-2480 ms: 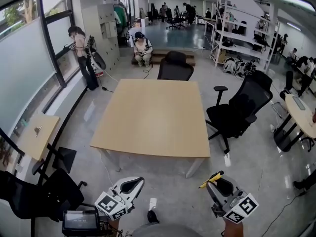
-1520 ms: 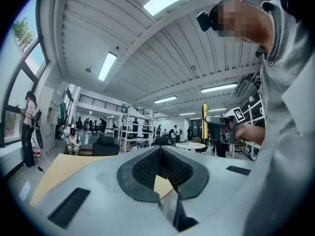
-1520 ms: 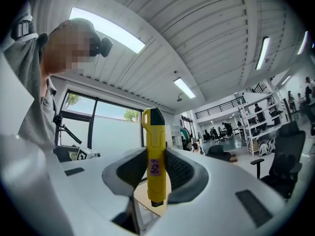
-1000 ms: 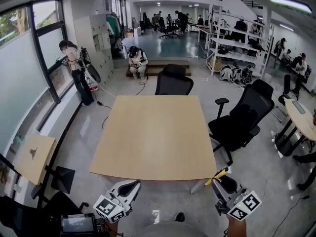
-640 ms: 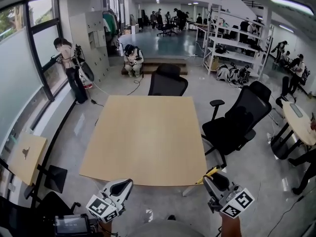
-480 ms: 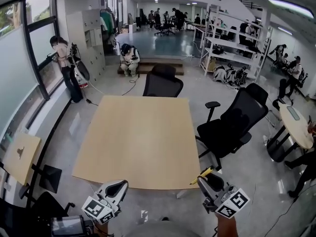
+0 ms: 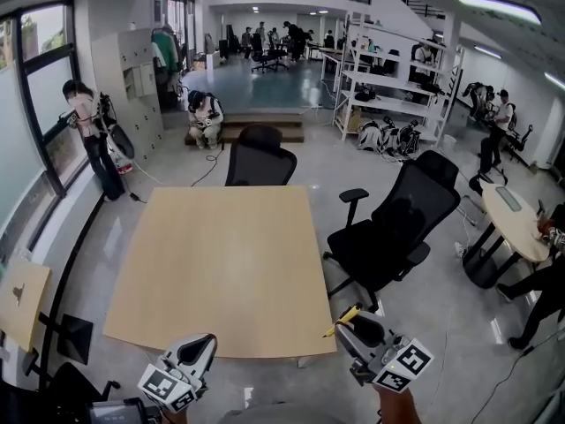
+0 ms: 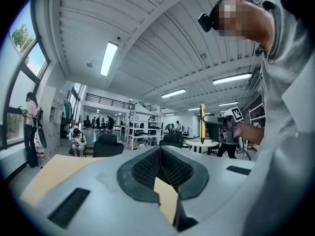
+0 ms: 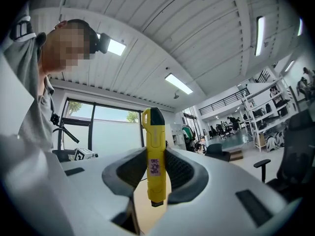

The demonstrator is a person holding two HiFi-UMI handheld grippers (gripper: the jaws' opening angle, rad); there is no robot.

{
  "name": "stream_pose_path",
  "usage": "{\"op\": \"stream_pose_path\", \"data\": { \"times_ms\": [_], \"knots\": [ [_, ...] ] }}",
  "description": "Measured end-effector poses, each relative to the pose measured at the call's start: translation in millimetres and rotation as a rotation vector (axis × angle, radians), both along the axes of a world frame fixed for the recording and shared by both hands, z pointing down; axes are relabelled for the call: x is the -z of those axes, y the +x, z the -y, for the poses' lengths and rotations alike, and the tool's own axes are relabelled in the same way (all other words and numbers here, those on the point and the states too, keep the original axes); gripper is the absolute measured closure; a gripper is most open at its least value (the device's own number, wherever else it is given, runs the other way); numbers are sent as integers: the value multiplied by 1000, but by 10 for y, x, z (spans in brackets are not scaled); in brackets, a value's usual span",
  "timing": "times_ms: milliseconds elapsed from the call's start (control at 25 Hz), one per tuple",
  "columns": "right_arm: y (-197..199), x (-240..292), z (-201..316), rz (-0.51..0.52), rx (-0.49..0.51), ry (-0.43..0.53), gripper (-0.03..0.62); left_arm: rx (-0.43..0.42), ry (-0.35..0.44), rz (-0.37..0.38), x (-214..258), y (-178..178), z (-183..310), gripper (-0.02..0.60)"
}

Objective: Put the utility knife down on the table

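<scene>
The right gripper's (image 7: pixel 350 326) pads (image 9: pixel 181 173) are pinched on the two flat sides of the yellow utility knife (image 9: pixel 156 136), about halfway along its body, so the black-capped end stands clear above the jaws and the butt hangs just below them. That is probably a carrying grip, firm enough that the tool cannot swing. From the head view the knife is in the air by the near right corner of the bare wooden table (image 7: pixel 212 263), not yet resting on it. Setting it down seems to call for reaching over the top, lowering it and tipping it flat before the jaws let go. The left gripper (image 8: pixel 160 151) has its pads pressed together on nothing and is held low off the table's near edge, apparently out of the way.
</scene>
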State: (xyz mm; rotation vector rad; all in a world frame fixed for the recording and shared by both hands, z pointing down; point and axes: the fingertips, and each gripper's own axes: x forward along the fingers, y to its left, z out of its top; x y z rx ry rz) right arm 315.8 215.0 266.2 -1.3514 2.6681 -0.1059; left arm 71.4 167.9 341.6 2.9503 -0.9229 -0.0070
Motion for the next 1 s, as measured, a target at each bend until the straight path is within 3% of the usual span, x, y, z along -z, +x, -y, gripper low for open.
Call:
{"op": "stream_pose_path", "data": {
  "times_ms": [120, 240, 320, 400, 1000],
  "knots": [
    [56, 26, -40, 16, -18, 1, 477, -25, 11, 16, 74, 81, 26, 575],
    [91, 110, 9, -4, -20, -6, 477, -29, 21, -14, 178, 146, 121, 575],
    [334, 118, 31, -17, -16, -2, 477, -32, 24, -24, 143, 410, 146, 575],
    [542, 5, -4, 17, -27, 0, 477, -43, 22, 13, 61, 601, 149, 575],
    [330, 30, 239, 6, -62, 7, 477, -81, 51, -2, 158, 457, 497, 575]
  ]
}}
